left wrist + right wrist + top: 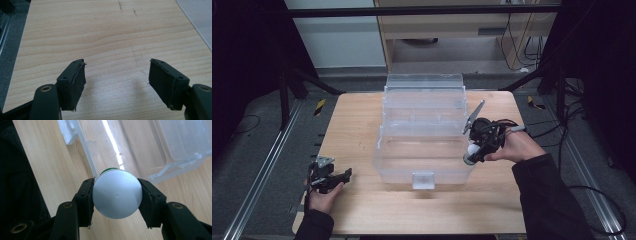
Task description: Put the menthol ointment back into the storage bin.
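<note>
Wood table (362, 210); R gripper (116, 195) clamps bulb (117, 195).

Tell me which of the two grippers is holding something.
The right gripper: its jaws clamp a white bulb beside the clear box. The left gripper is open over bare table.

A lab or test room. The wooden counter (362, 125) stands between metal floor rails (259, 175). Loose cables (597, 200) trail across grey carpet (247, 150).
</note>
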Motion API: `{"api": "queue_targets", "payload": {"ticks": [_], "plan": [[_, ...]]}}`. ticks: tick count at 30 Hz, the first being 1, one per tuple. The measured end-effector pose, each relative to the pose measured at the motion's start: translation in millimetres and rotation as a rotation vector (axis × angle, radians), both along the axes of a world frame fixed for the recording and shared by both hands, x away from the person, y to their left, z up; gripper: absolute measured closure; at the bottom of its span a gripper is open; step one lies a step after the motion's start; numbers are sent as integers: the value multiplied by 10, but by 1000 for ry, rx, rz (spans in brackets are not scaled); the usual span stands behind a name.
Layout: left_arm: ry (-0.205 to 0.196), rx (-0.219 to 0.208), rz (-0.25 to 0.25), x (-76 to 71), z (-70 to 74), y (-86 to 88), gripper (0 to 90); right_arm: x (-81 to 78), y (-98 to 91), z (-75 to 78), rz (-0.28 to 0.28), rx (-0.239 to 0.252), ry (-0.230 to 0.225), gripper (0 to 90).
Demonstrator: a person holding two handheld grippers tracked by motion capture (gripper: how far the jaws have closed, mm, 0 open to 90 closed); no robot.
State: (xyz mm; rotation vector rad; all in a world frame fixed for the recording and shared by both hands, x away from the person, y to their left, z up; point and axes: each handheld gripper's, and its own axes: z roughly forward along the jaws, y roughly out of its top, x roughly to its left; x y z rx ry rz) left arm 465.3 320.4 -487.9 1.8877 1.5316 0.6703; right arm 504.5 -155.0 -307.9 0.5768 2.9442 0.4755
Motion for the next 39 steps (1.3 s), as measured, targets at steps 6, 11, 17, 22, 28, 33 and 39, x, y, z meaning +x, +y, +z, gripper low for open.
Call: {"api": "queue_targets", "payload": {"ticks": [6, 11, 17, 22, 28, 33, 39], "plan": [[0, 0, 0, 1, -1, 1, 290, 85, 85, -92, -6, -3, 0, 504], [0, 0, 0, 1, -1, 2, 290, 139, 139, -160, -3, -1, 0, 504], [-1, 0, 0, -1, 1, 4, 290, 188, 170, -313, 4, 5, 1, 504], [-1, 0, 1, 0, 1, 6, 290, 230, 141, -449, -10, 1, 13, 504], [0, 1, 0, 1, 0, 5, 290, 243, 130, -578, -12, 15, 24, 504], [-1, 0, 1, 0, 1, 7, 290, 252, 127, -647, -19, 7, 29, 504], [-1, 1, 1, 1, 0, 8, 290, 278, 110, -733, -21, -3, 35, 504]]}}
